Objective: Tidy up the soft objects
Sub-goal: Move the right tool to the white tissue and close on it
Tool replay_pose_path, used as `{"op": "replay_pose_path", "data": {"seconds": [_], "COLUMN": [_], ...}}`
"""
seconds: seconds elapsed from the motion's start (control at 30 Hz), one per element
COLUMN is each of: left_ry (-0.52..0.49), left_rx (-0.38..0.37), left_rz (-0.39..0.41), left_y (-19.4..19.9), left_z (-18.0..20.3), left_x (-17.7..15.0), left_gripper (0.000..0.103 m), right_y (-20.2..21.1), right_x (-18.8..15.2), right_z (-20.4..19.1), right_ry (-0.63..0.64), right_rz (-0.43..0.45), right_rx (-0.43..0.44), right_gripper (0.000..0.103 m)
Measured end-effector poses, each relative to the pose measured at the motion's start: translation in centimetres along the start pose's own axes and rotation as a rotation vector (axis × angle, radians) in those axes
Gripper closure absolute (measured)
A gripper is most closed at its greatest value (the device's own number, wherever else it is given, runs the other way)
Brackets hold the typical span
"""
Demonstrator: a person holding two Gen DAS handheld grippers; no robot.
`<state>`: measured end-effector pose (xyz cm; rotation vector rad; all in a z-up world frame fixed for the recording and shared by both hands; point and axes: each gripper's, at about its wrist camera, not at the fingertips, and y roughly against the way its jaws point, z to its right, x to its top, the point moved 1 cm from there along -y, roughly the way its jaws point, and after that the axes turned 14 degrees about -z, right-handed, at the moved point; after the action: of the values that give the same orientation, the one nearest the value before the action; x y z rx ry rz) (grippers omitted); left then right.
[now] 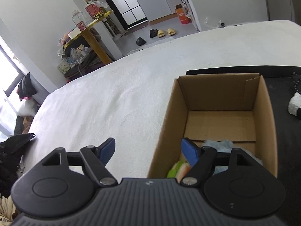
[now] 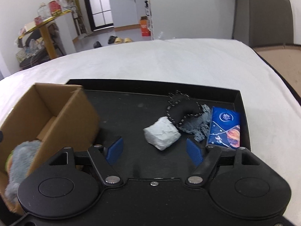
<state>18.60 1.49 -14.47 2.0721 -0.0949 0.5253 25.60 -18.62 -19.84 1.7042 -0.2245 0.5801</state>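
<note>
Both grippers stand with jaws apart and nothing between the blue pads. Left gripper hangs at the near left wall of the cardboard box; inside, at 6 o'clock, lie a grey-blue plush and a green-and-peach soft toy. Right gripper hovers over the black tray, a white wrapped bundle just ahead at 12 o'clock. At 1 o'clock lie a black stitched fabric piece, grey cloth and a blue tissue pack.
</note>
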Motion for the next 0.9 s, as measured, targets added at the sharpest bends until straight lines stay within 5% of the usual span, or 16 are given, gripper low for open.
{"op": "replay_pose_path", "data": {"seconds": [0.57,0.7,0.9], "left_ry": [-0.01,-0.018,-0.019], "left_rx": [0.049,0.055,0.037], "left_rz": [-0.049,-0.051,-0.07], "left_y": [-0.8,-0.8,-0.9], "left_z": [1.1,1.2,1.2], "left_x": [0.9,0.6,0.2], "left_gripper": [0.027,0.026,0.027], "right_y": [-3.2,-4.4,-3.4], "right_x": [1.3,1.5,1.0], "right_z": [-0.1,0.1,0.1], "right_ry": [0.029,0.043,0.04], "right_rz": [-0.022,-0.048,-0.076], "right_rx": [-0.071,-0.1,-0.083], "right_gripper": [0.024,0.051,0.054]}}
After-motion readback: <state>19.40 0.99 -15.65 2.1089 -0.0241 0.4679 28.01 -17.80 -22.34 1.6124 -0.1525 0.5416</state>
